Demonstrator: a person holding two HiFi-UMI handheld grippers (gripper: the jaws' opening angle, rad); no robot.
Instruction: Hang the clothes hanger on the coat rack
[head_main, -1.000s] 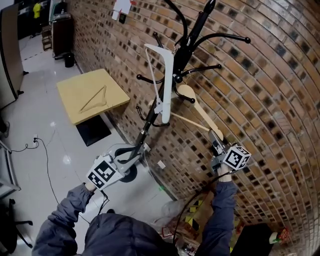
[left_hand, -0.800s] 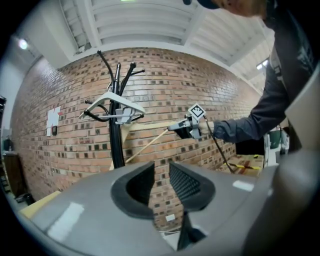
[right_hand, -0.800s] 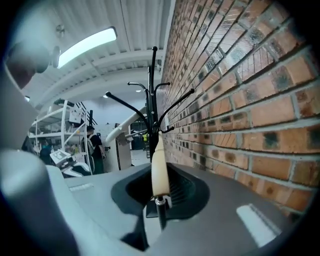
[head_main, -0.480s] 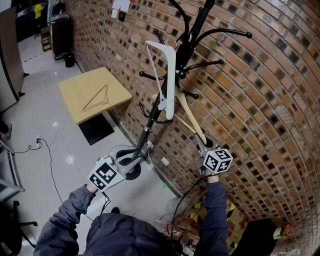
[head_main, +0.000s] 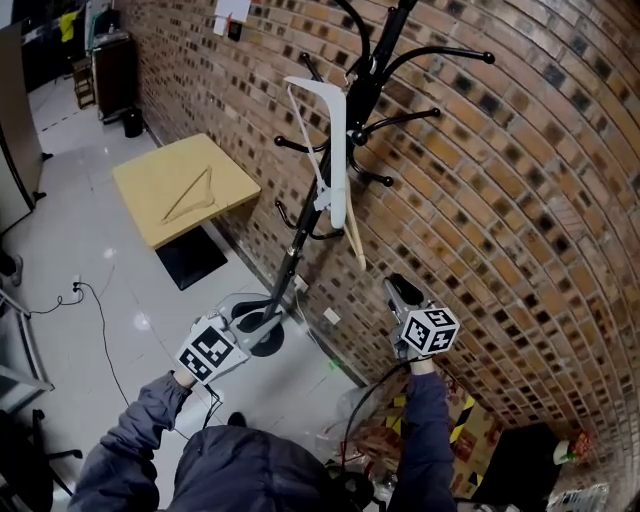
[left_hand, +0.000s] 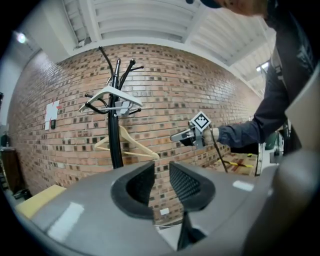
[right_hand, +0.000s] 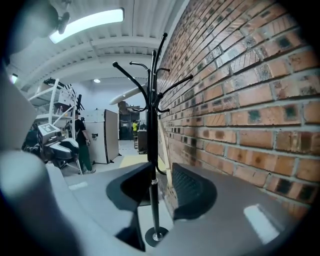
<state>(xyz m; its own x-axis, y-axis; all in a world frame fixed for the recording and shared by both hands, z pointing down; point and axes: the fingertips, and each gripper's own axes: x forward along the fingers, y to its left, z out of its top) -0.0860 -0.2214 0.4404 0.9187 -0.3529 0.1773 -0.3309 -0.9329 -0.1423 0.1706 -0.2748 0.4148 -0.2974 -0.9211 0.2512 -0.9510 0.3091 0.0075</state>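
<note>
The black coat rack (head_main: 345, 125) stands against the brick wall. A white hanger (head_main: 337, 150) hangs high on one of its arms. A wooden hanger (head_main: 353, 237) hangs lower down on the rack, seen edge-on; in the left gripper view the wooden hanger (left_hand: 127, 147) shows its full triangle. My right gripper (head_main: 392, 284) sits below and to the right of it, apart from it. Its jaws are opening with nothing between them (right_hand: 162, 172). My left gripper (head_main: 256, 312) is near the rack's base, open and empty (left_hand: 161, 170).
A yellow table (head_main: 150, 215) stands at the left with another wooden hanger (head_main: 190, 196) lying on it. The rack's round base (head_main: 262, 335) rests on the shiny floor. Bags and clutter (head_main: 375, 440) lie by the wall foot.
The right gripper let go of the wooden hanger and dropped down and away. The hanger swung in and now hangs edge-on from the rack. The left gripper barely moved.
</note>
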